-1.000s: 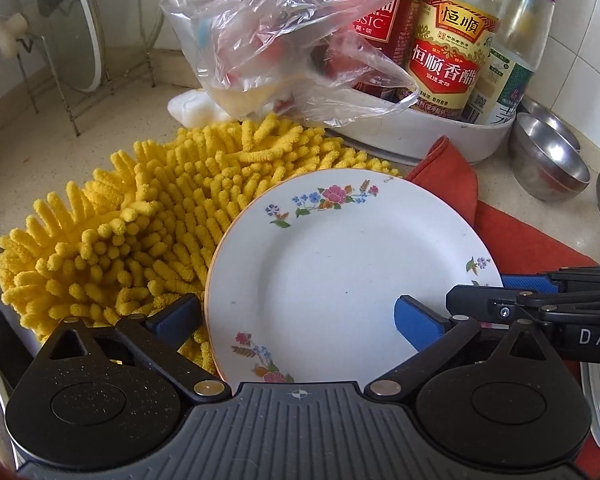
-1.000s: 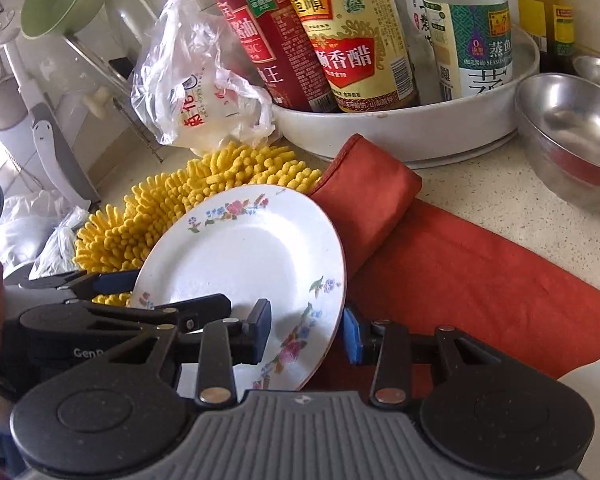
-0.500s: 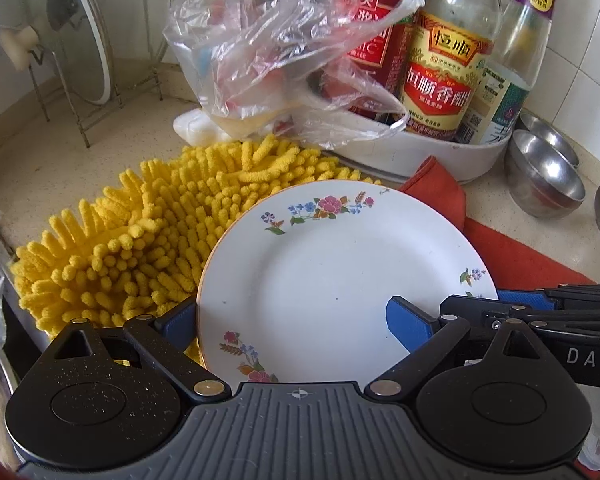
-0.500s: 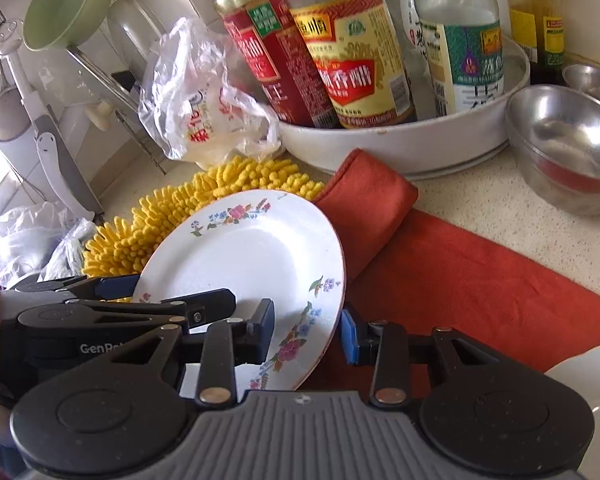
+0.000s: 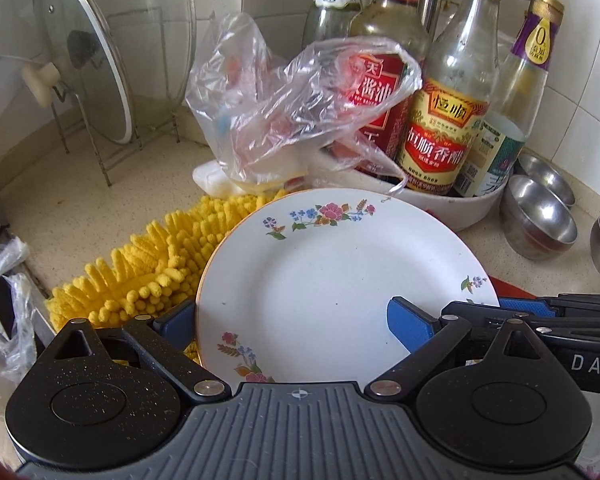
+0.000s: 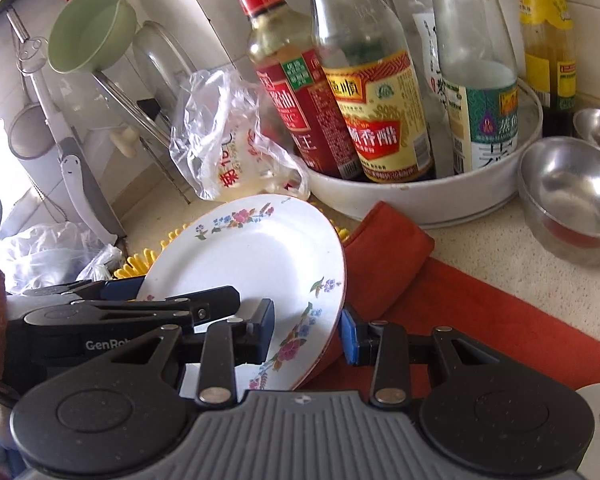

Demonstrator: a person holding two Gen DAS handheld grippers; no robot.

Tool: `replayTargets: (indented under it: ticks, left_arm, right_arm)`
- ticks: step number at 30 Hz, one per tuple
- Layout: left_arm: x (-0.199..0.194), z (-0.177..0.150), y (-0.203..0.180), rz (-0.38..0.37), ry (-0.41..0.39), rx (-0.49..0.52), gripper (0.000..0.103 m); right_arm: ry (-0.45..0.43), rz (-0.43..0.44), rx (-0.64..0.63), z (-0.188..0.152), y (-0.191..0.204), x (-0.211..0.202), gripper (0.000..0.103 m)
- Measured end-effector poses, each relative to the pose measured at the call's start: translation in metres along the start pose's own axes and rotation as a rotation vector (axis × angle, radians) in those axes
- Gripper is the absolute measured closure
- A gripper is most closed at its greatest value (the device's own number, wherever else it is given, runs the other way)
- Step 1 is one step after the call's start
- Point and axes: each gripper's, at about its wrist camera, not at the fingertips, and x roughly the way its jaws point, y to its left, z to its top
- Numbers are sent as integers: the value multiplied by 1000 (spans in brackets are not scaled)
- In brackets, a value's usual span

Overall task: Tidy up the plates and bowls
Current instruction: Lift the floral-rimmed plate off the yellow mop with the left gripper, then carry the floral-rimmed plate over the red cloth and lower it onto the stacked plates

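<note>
My left gripper (image 5: 294, 326) and right gripper (image 6: 306, 330) each straddle opposite rims of the floral plate (image 5: 340, 280), tilted above the yellow mop head (image 5: 156, 264), though whether either actually pinches it I cannot tell.

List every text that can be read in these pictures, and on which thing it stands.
"恒顺香醋": yellow-and-red label of the clear glass vinegar bottle.
"0": purple neck label of the tall clear bottle.
"DAS", cut off: black right gripper.
"GenRo", cut off: black left gripper.
Small print on labels: too small.

"GenRo" on left tool (image 6: 100, 344); "恒顺香醋" on vinegar bottle (image 5: 440, 136)
</note>
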Motion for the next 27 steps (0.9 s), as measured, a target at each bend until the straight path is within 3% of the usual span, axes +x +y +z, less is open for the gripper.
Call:
replayTargets:
  ticks: [27]
  left_arm:
    - [-29,7,-64,-81,-83,96,3]
  right_arm:
    - [-129,-62,40,-15,-27,-75,68]
